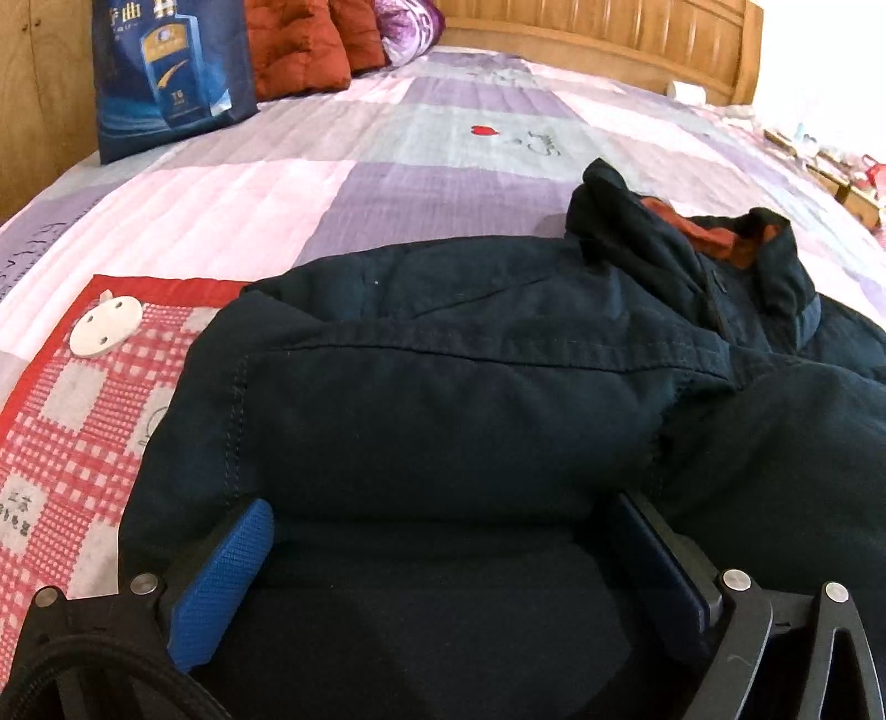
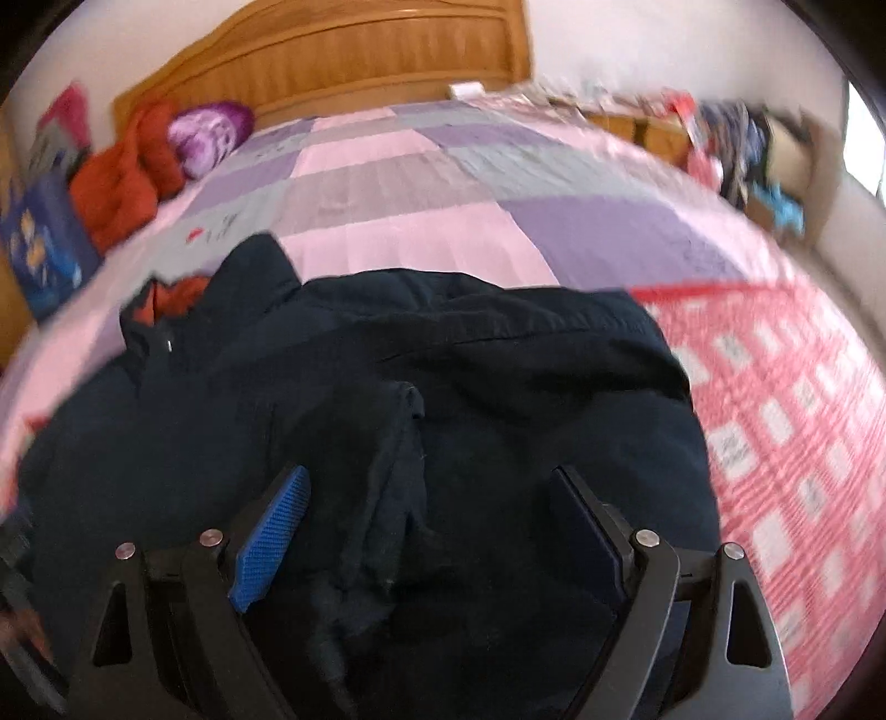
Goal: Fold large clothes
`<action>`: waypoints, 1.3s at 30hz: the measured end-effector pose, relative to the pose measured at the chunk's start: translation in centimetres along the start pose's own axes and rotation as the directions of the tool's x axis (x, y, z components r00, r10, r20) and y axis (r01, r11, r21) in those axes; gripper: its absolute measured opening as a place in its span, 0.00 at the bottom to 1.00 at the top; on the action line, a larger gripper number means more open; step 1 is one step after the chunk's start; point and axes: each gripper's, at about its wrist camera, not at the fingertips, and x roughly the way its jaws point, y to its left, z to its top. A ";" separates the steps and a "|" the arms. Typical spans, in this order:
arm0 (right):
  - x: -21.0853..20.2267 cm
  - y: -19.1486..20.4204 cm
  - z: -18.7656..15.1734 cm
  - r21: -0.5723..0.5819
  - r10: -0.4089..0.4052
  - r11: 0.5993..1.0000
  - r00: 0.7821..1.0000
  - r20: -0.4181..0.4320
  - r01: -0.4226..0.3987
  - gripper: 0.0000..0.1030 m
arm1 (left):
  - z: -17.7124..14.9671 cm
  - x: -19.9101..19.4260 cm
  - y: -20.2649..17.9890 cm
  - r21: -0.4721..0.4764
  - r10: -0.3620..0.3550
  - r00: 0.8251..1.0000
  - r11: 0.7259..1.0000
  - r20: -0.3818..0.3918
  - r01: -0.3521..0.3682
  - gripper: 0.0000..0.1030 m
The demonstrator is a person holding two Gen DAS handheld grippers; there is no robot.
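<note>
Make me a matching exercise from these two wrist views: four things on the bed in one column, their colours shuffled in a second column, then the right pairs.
Things:
1. jacket
2. round disc
3. checked cloth
4. cushions

Colours:
A. rust red
B. white
C. dark navy, with an orange collar lining
D. red and white

Pairs: 1-C, 2-B, 3-D, 4-A

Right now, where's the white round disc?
In the left wrist view, the white round disc lies at the left, on the red checked cloth, just left of the dark jacket.
</note>
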 end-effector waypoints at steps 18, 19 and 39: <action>-3.7 4.9 5.4 -0.284 0.110 0.958 0.970 0.217 -0.045 0.13 | 1.8 -1.8 1.4 -0.068 0.096 0.986 0.994 0.137 -0.087 0.95; -1.6 4.8 5.2 -0.303 0.070 0.953 0.986 0.153 -0.021 0.14 | 1.5 -0.6 1.2 -0.051 0.100 0.992 0.994 0.079 -0.096 0.95; 1.0 17.3 -0.5 -0.536 0.066 0.844 0.992 0.104 0.000 0.54 | 2.8 0.8 -6.6 0.129 -0.028 0.999 0.991 0.017 0.026 1.00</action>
